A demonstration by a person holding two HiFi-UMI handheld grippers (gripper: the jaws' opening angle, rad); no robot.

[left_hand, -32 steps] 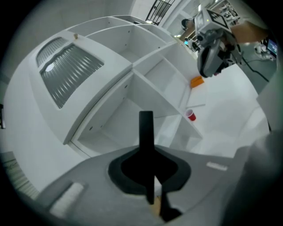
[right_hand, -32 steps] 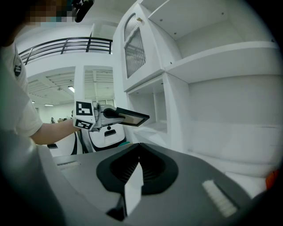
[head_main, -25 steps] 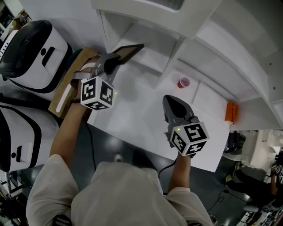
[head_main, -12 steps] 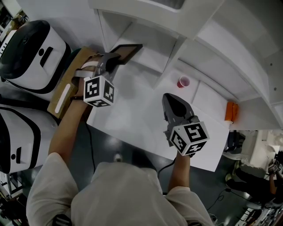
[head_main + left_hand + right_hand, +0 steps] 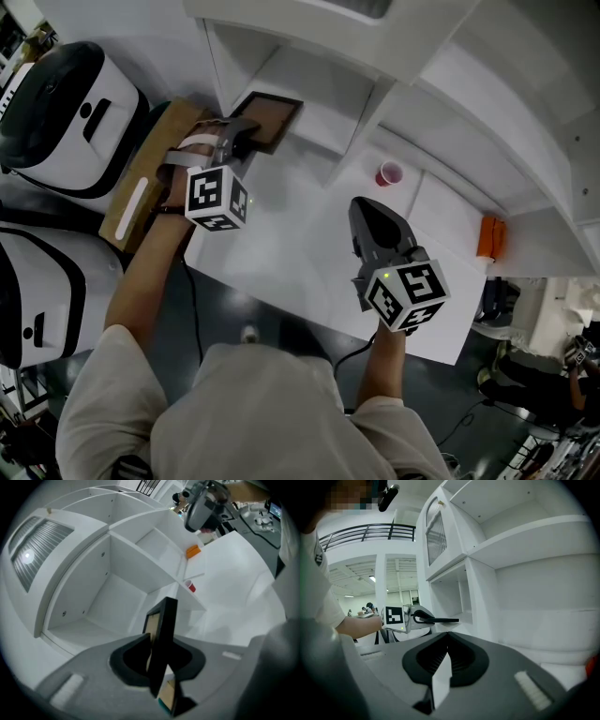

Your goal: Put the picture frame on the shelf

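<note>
Starting at the far left: two white-and-black machines [image 5: 58,98] stand one behind the other beside the table [image 5: 281,258], and a brown board [image 5: 141,192] with a pale strip lies along the table's left edge. Next comes the left gripper [image 5: 242,141], held in the person's left hand and pointed up toward the shelf [image 5: 364,127]. Its jaws sit narrow and have just been easing apart. The picture frame [image 5: 272,117] stands edge-on between them, one pad close against its left face and a sliver of light showing on the other side (so the grip looks slack rather than firm). The frame's dark rim and brown face reach into the mouth of the shelf's lower left compartment. Whether its far end rests on the compartment floor I cannot tell; from the right gripper view it lies about level at that opening. Right of the divider, a small red cup [image 5: 389,174] stands upright on the white surface, well apart from the frame. Nearer the person, the right gripper [image 5: 366,211] hovers over the table with its jaws together and nothing in them. Farthest right, an orange block [image 5: 489,236] sits by the table's end, near the shelf's foot.
</note>
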